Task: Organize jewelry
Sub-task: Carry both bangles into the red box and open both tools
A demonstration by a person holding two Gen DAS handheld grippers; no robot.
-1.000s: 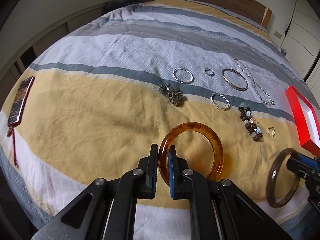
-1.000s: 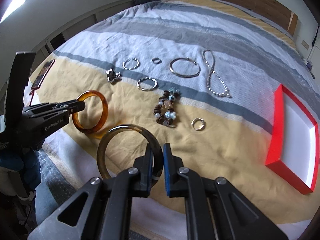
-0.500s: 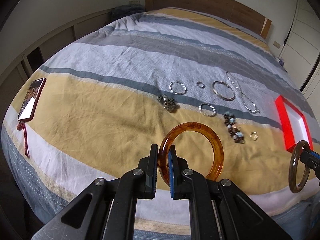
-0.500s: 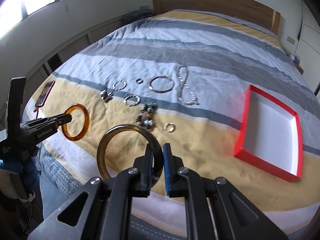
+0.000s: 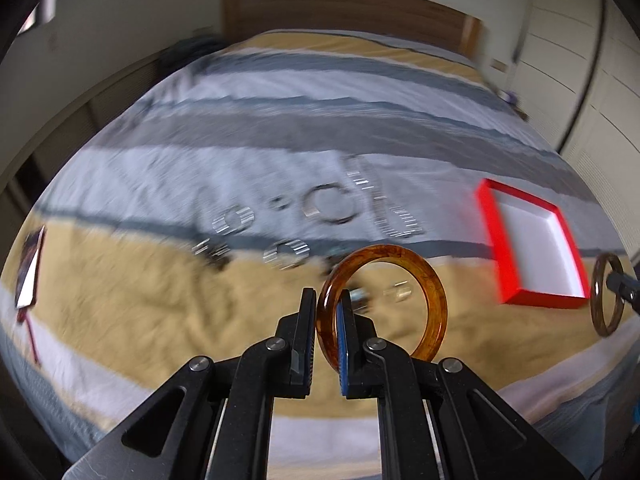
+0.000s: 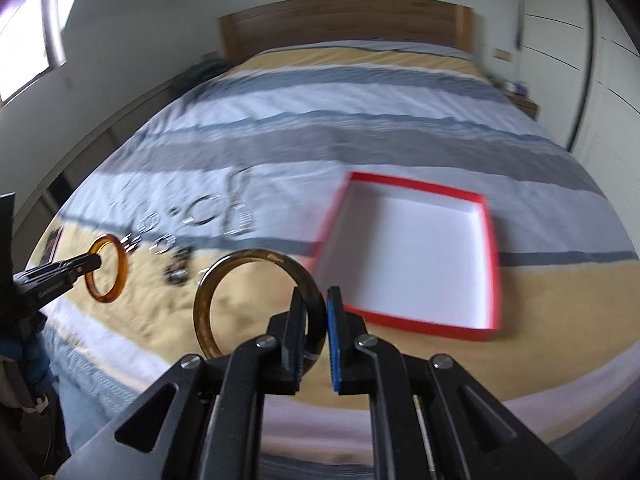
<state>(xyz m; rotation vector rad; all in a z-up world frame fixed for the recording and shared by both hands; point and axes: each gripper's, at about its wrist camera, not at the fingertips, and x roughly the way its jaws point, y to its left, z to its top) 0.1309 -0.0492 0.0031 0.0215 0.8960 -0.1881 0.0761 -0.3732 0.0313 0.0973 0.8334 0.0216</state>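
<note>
My left gripper (image 5: 326, 300) is shut on an amber bangle (image 5: 434, 296) and holds it above the bed; it also shows at the left of the right wrist view (image 6: 105, 276). My right gripper (image 6: 318, 300) is shut on a dark brown bangle (image 6: 208, 292), also seen at the far right of the left wrist view (image 5: 600, 300). A red box with a white inside (image 6: 424, 248) lies open on the bed just beyond the right gripper, and shows in the left wrist view (image 5: 536, 248). Both views are blurred by motion.
Several silver hoops (image 5: 328, 204), a chain necklace (image 5: 384, 208), a bead bracelet (image 6: 178, 270) and a small ring (image 5: 400, 292) lie on the striped bedspread. A phone (image 5: 30, 268) lies at the left edge. A wooden headboard (image 6: 344, 24) stands at the far end.
Both grippers have risen and swung right with their bangles. The red box is now larger and nearer the middle of both views. The jewelry on the bed looks smaller and further left.
</note>
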